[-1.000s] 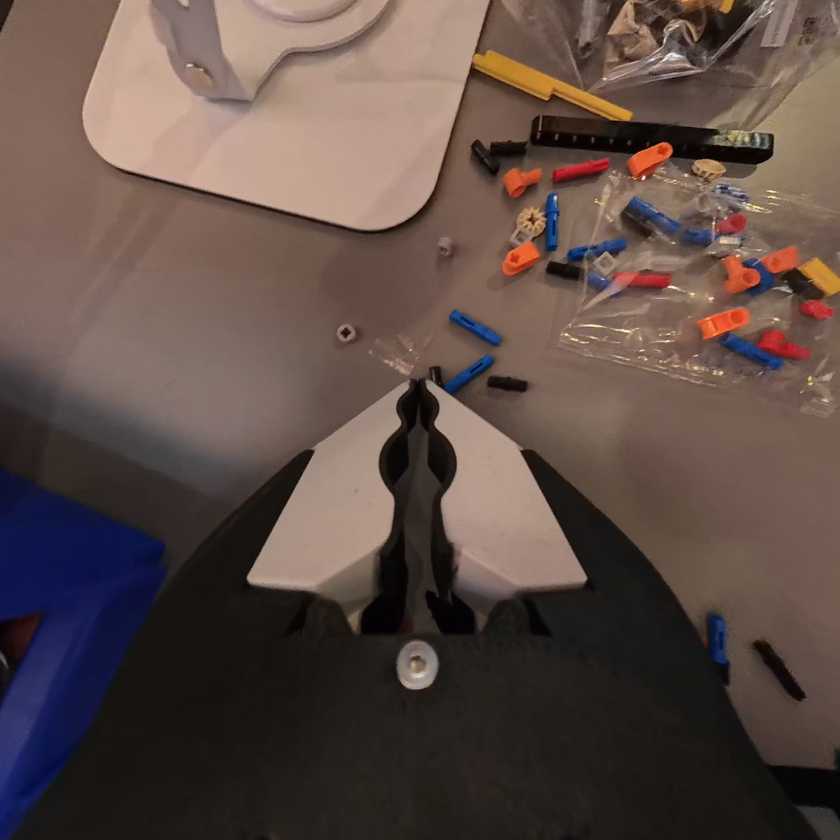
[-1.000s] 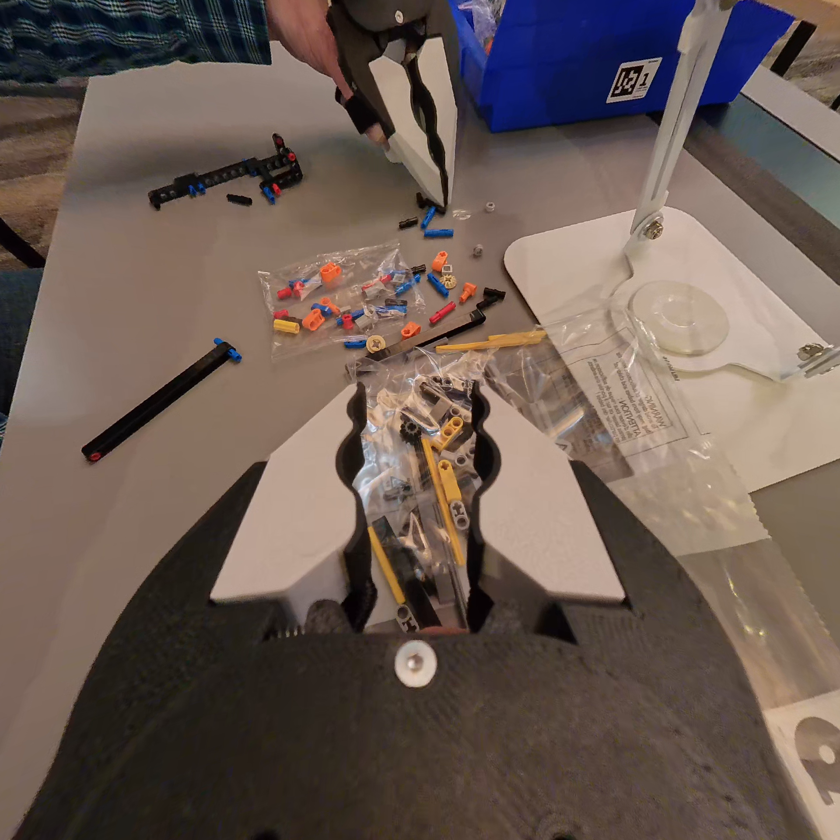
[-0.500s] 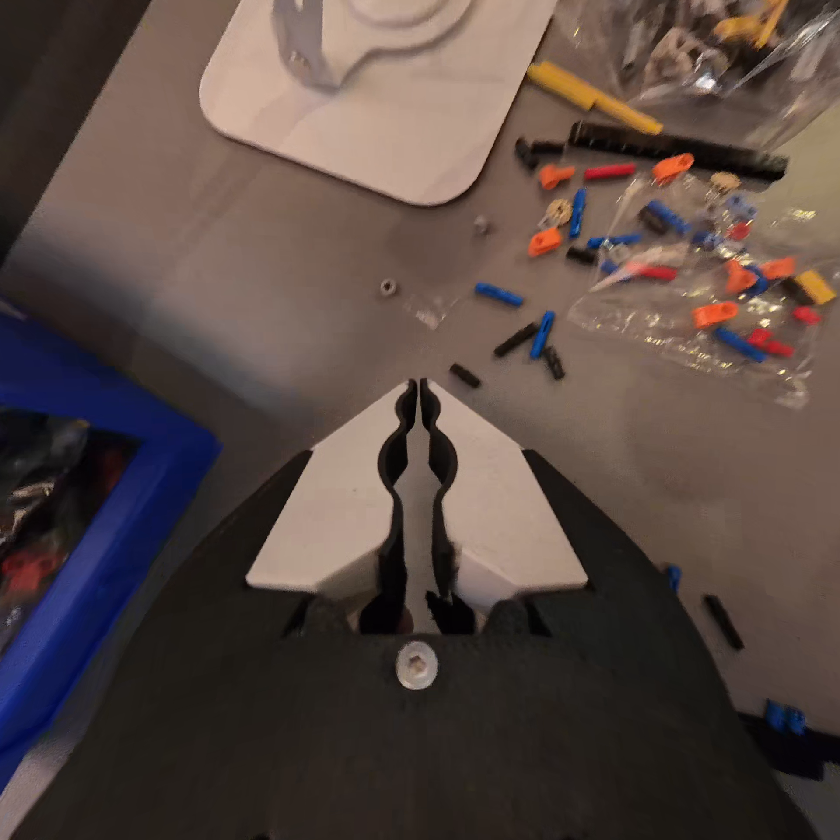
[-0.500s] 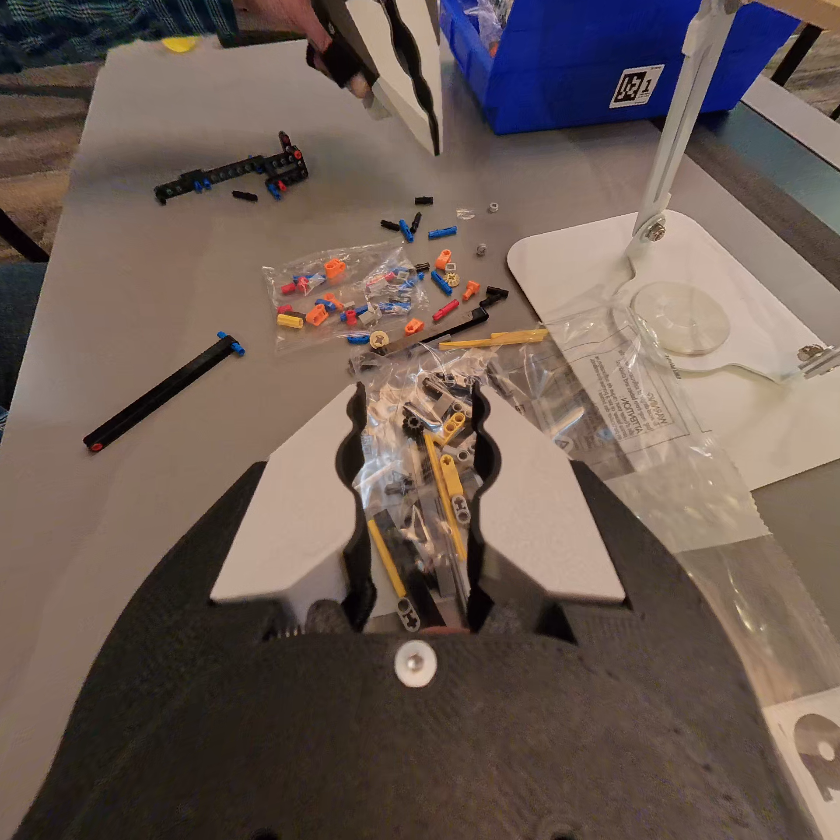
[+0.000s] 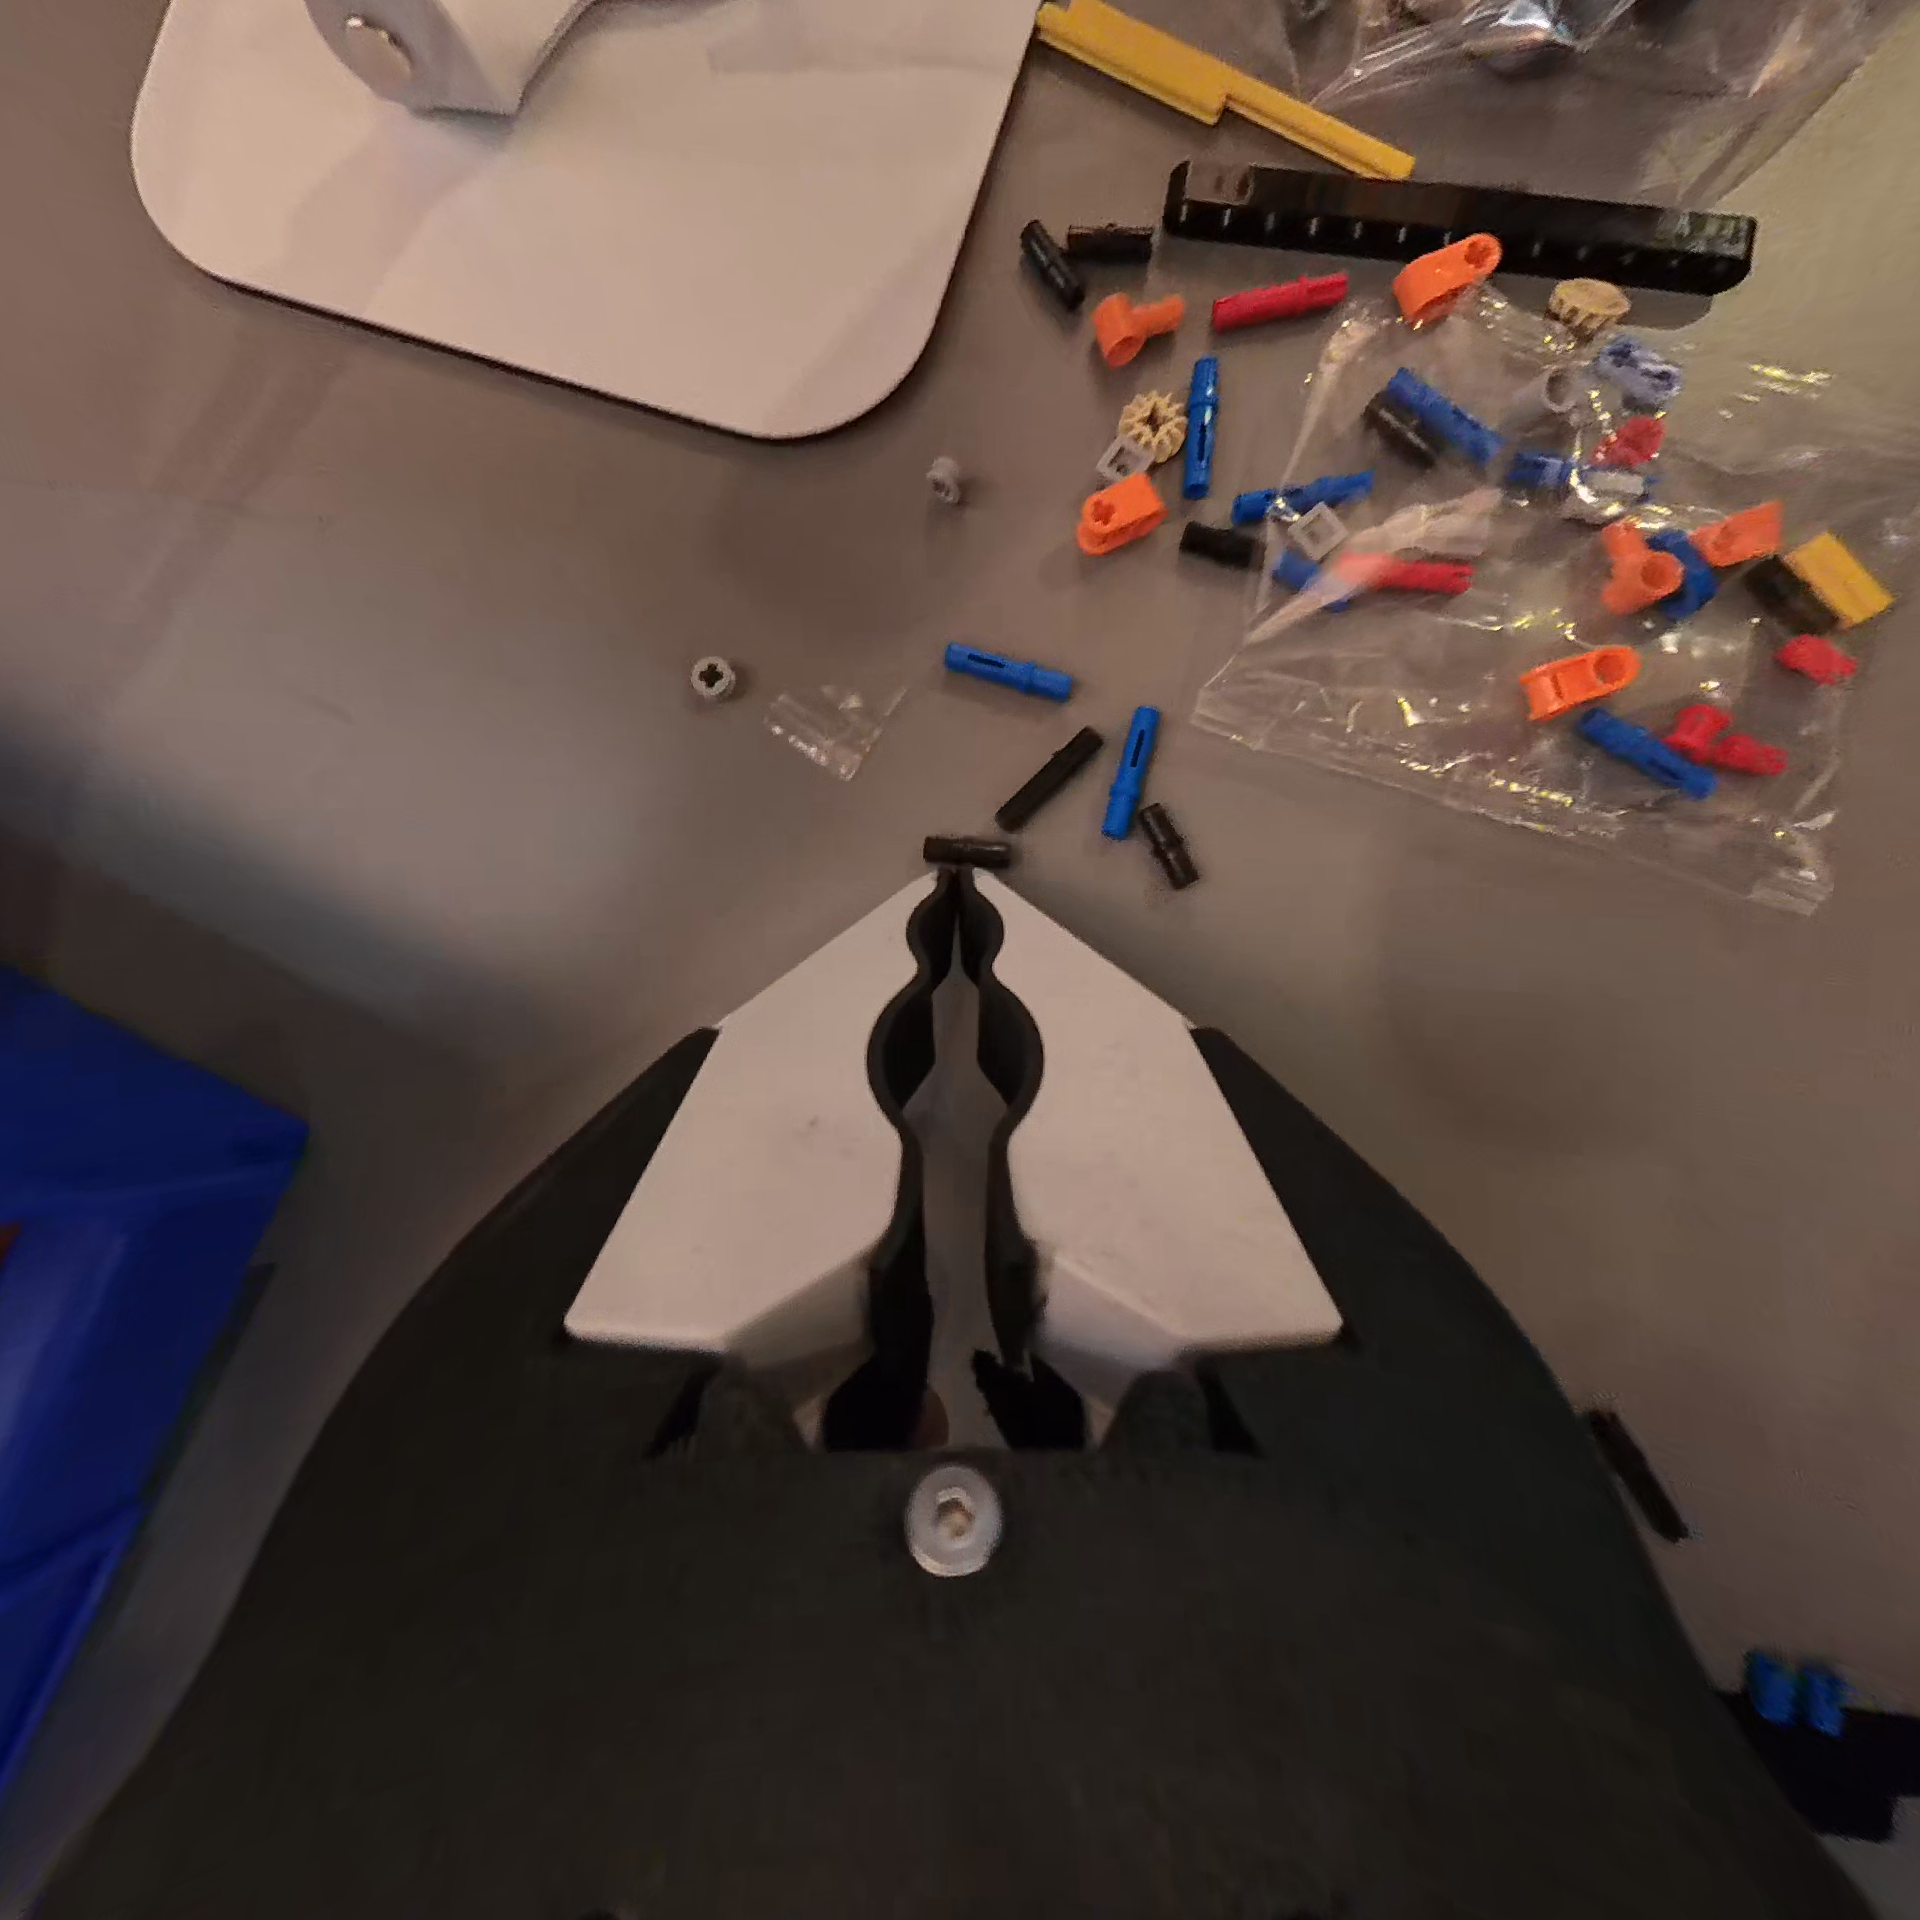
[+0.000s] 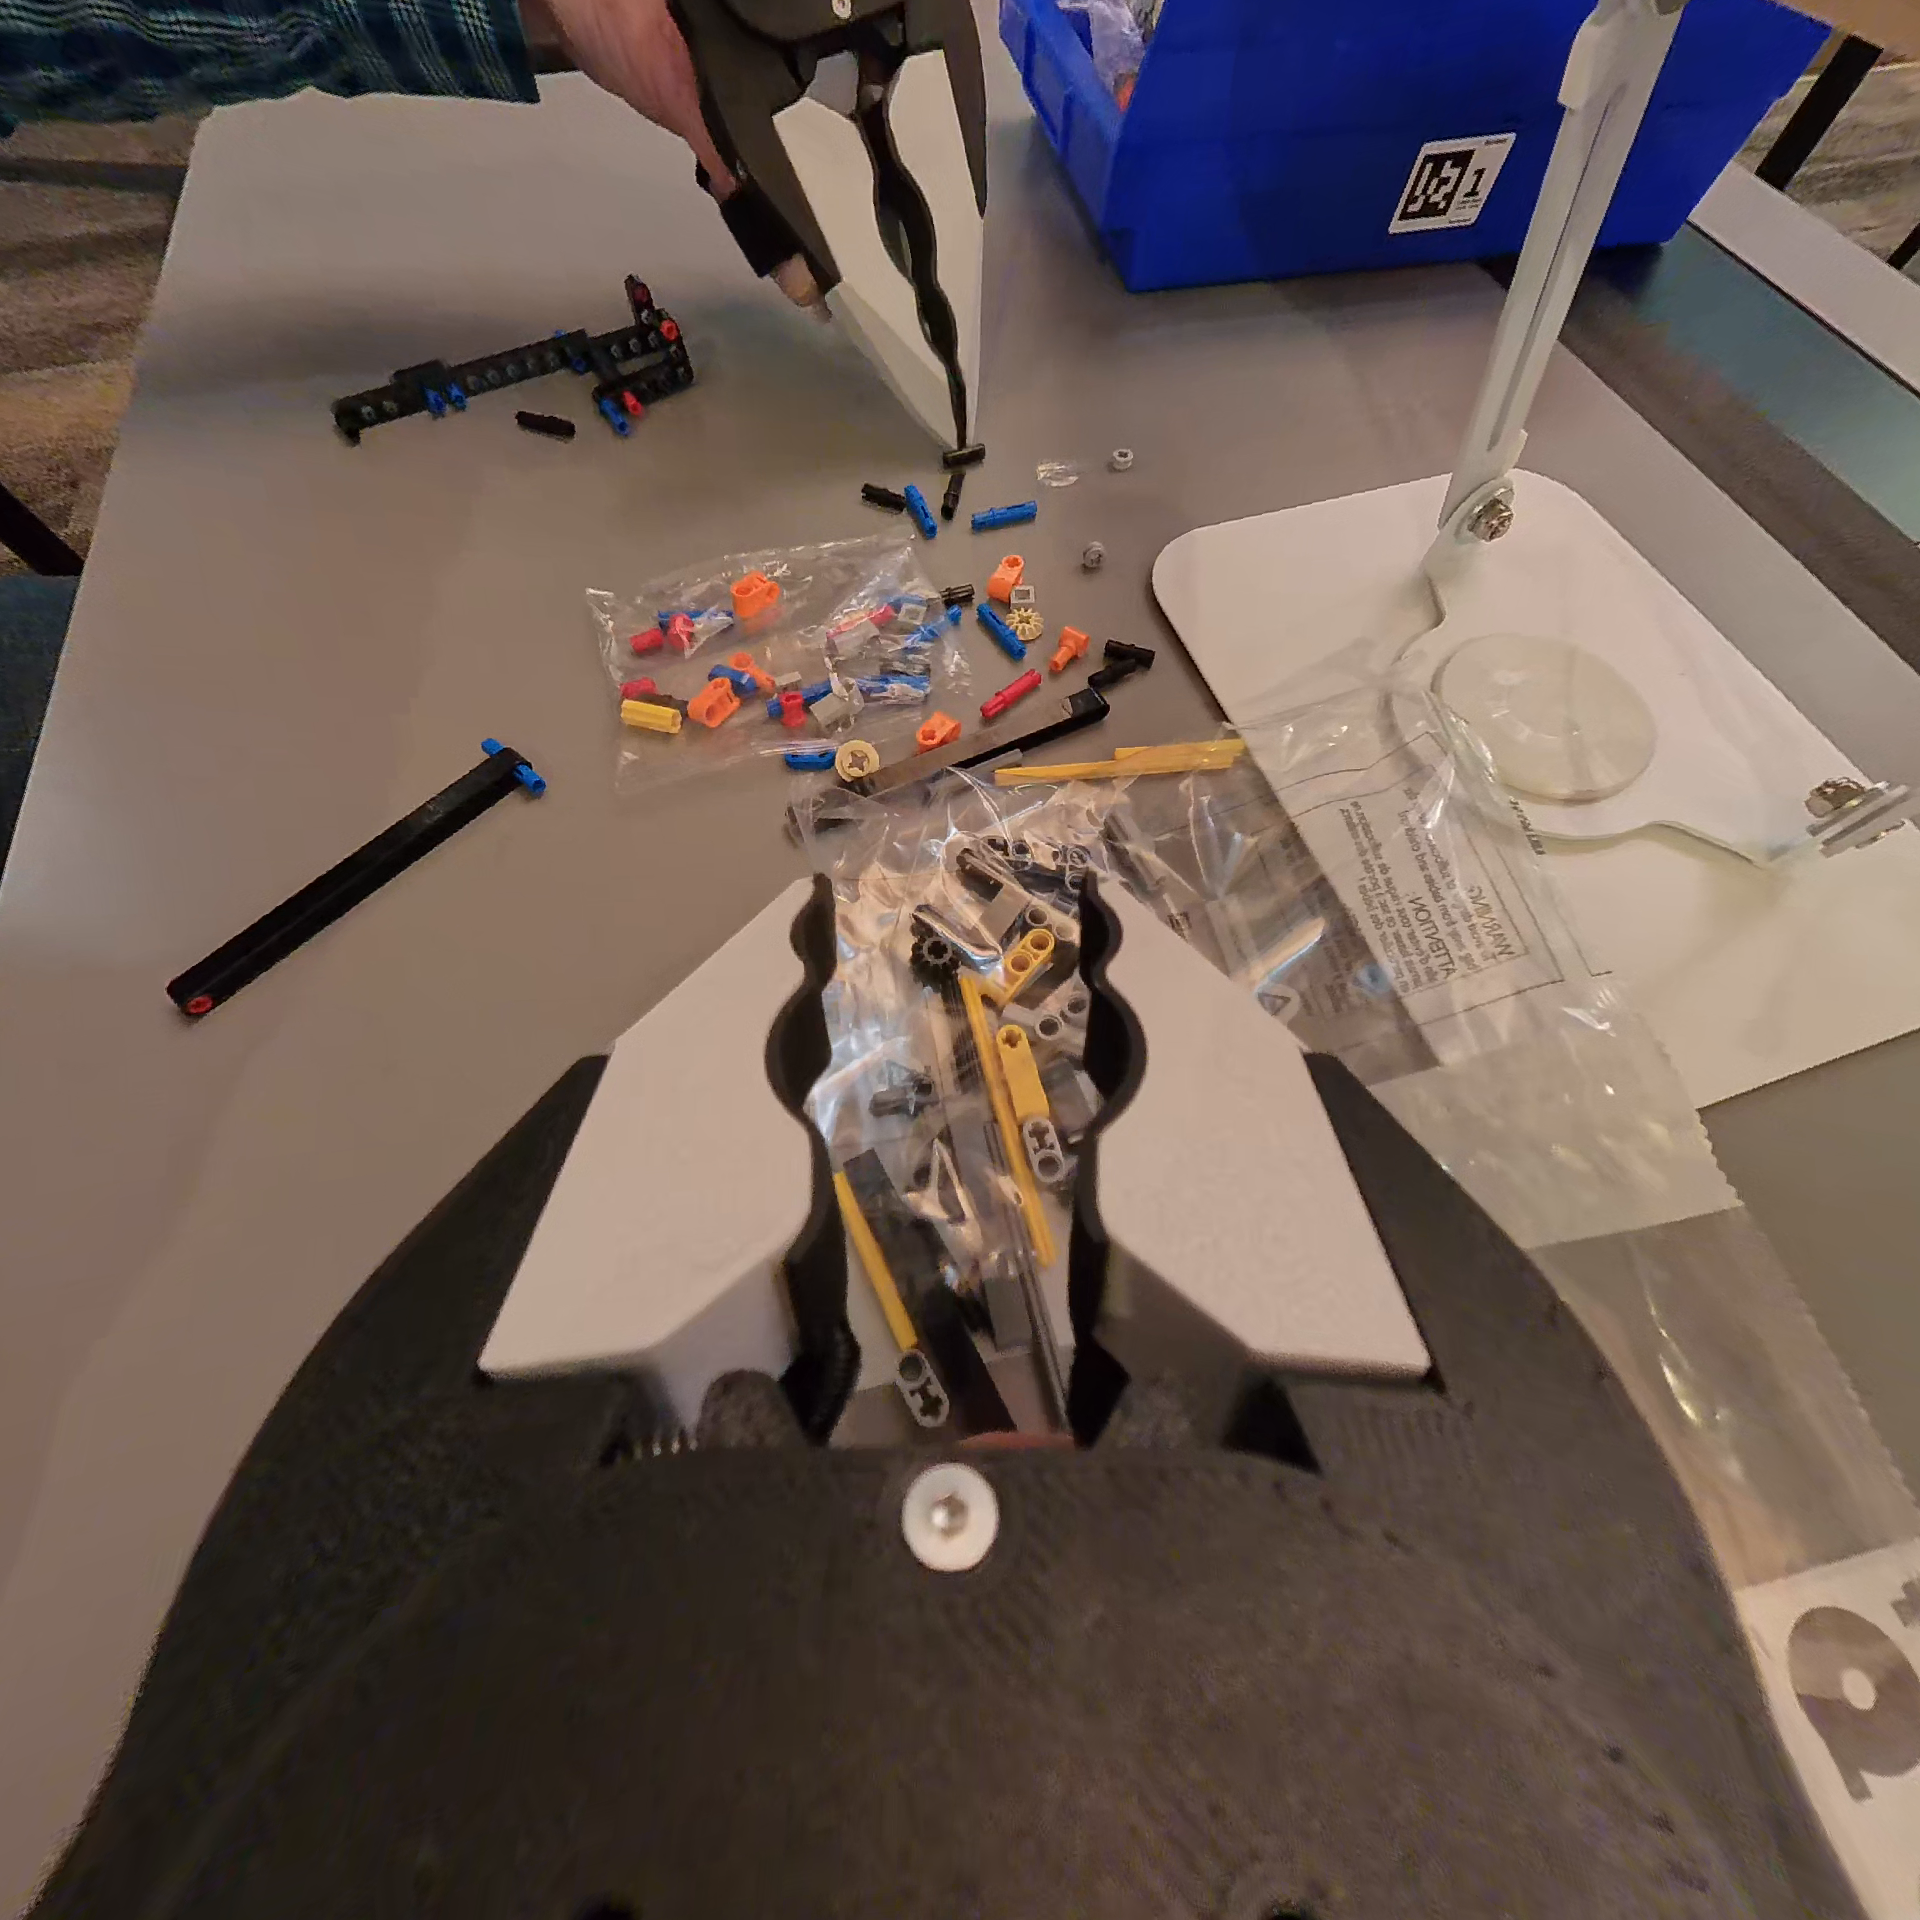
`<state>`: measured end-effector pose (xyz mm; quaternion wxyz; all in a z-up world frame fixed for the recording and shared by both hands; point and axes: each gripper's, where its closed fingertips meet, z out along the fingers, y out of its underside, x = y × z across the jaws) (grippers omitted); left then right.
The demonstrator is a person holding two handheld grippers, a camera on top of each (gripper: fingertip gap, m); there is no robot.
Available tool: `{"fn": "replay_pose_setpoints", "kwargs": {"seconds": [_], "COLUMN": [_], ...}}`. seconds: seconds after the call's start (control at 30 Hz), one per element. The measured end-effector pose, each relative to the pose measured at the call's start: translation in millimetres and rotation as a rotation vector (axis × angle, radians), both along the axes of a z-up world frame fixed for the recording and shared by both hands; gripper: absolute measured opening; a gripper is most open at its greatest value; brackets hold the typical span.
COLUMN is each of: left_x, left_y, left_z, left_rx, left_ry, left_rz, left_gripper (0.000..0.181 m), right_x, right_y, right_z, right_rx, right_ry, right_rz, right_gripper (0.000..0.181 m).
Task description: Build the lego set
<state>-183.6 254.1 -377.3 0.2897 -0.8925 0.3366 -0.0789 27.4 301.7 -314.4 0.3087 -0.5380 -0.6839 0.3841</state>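
My left gripper (image 5: 956, 878) is shut, its tips down at the table right against a short black pin (image 5: 966, 852) that lies crosswise in front of them. The right wrist view shows the same gripper (image 6: 956, 431) and pin (image 6: 963, 454). More loose blue and black pins (image 5: 1127, 769) lie just right of it. My right gripper (image 6: 951, 888) is open and empty, hovering over a clear bag of grey, black and yellow parts (image 6: 966, 1039). A partly built black beam assembly (image 6: 520, 374) lies at the far left.
A small clear bag of coloured pieces (image 5: 1558, 623) and a long black beam (image 5: 1455, 223) lie beyond the pins. A white stand base (image 5: 582, 208) is far left, and a blue bin (image 6: 1299, 135) stands behind. Another black beam (image 6: 343, 873) lies to the left. Spacing between my two grippers at the tips: around 25 centimetres. About 20 centimetres separates my left fingertips from the partly built black beam assembly (image 6: 520, 374).
My left gripper lifted and pulled back, then came down again with its tips at the black pin. The loose pins have shifted. My right gripper has stayed put.
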Motion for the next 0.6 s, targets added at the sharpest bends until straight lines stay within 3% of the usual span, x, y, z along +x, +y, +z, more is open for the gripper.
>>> {"fn": "replay_pose_setpoints", "kwargs": {"seconds": [0.43,0.6], "left_x": [42,27], "left_y": [9,0], "left_z": [1,26], "left_rx": [0.011,0.039], "left_ry": [-0.013,-0.030], "left_rz": [-0.078,-0.029], "left_gripper": [0.000,0.000], "right_x": [0,3], "right_y": [-2,2], "right_z": [-4,-3], "right_rx": [0.015,0.011], "right_ry": [-0.010,-0.008], "right_rz": [0.009,0.000], "right_gripper": [0.044,0.044]}}
